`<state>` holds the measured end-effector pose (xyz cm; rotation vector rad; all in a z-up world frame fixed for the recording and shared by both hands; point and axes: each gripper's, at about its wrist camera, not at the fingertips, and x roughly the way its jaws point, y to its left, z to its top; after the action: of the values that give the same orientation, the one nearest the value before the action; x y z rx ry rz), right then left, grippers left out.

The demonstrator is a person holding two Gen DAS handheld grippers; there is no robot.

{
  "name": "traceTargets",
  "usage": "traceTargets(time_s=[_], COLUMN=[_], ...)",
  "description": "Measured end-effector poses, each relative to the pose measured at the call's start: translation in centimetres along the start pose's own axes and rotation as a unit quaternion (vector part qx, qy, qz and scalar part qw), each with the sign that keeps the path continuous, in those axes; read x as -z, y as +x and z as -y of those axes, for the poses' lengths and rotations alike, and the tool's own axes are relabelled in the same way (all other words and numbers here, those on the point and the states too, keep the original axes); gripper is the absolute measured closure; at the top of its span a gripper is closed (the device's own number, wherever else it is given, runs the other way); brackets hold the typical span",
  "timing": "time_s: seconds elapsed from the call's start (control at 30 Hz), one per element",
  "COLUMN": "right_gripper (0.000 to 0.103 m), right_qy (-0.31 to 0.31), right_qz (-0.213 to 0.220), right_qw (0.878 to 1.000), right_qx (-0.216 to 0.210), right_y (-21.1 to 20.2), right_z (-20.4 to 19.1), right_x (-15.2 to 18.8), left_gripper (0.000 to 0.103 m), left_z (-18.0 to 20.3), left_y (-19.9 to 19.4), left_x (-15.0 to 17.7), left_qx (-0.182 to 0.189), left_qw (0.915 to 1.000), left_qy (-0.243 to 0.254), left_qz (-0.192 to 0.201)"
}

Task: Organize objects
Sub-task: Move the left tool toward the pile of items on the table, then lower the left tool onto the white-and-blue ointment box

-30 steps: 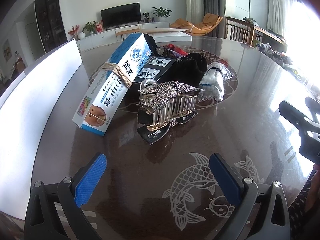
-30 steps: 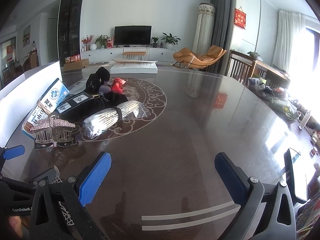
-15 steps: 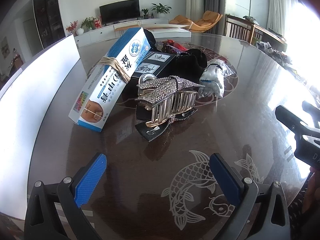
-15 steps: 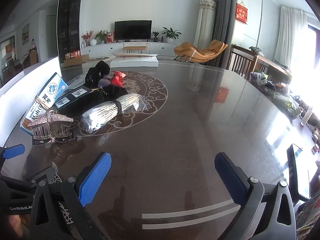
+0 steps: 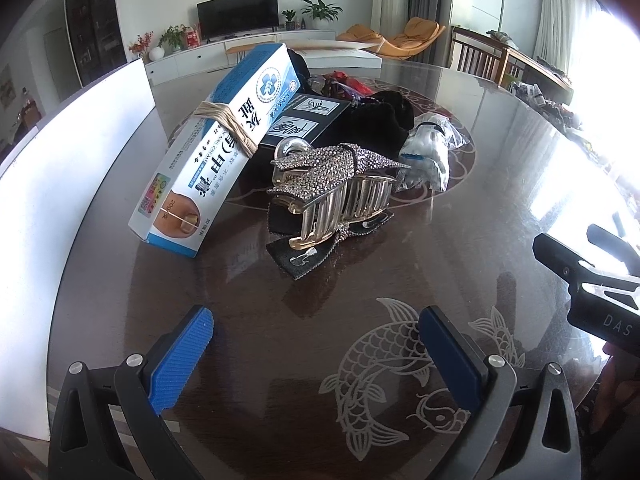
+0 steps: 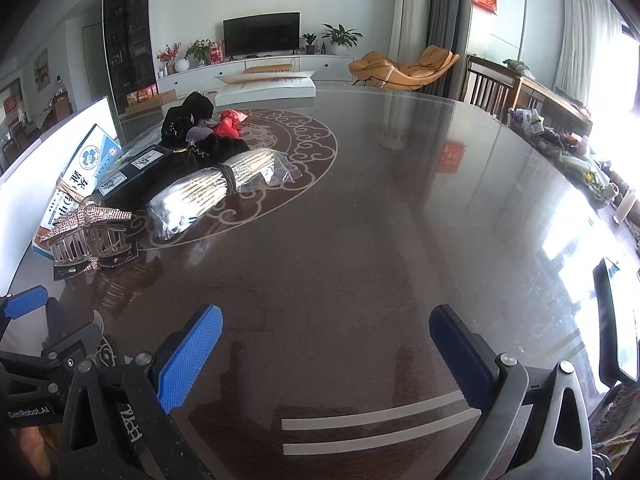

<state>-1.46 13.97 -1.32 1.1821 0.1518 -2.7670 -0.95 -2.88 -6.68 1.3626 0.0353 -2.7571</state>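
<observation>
A pile of objects lies on the dark round table. In the left wrist view I see a rhinestone hair claw, a blue-and-white carton bound with rubber bands, a black box, black cloth and a plastic-wrapped bundle. My left gripper is open and empty, a short way before the claw. My right gripper is open and empty over bare table, right of the pile. There the claw, carton and bundle lie at the left.
A white board stands along the table's left edge. A red item and a black pouch lie behind the pile. A dark flat device lies near the right edge. Clutter lines the far right rim.
My left gripper has moved slightly nearer the hair claw, which looks larger now. The right gripper's view has barely shifted. Both grippers stay open.
</observation>
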Motion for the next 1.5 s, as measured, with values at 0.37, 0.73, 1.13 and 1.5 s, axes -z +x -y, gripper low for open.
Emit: traceTargets(time_s=[0.37, 0.73, 1.13, 1.5], right_gripper=[0.000, 0.000, 0.000, 0.000], right_qy=[0.003, 0.009, 0.016, 0.012], right_qz=[-0.022, -0.035, -0.037, -0.037], right_qw=[1.000, 0.999, 0.999, 0.999], right_qx=[0.002, 0.002, -0.005, -0.008], right_y=[0.7, 1.1, 1.1, 1.1], right_z=[0.2, 0.5, 0.7, 0.4], right_x=[0.4, 0.6, 0.7, 0.8], left_gripper=[0.000, 0.000, 0.000, 0.000], left_z=[-0.1, -2.1, -5.3, -3.3], left_y=[0.0, -0.8, -0.6, 1.1], left_x=[0.0, 0.8, -0.3, -2.0], left_qx=[0.005, 0.013, -0.013, -0.044], left_qw=[0.9999, 0.9993, 0.9979, 0.9966], left_qy=[0.007, 0.017, -0.040, -0.059], left_qz=[-0.009, -0.030, -0.050, -0.035])
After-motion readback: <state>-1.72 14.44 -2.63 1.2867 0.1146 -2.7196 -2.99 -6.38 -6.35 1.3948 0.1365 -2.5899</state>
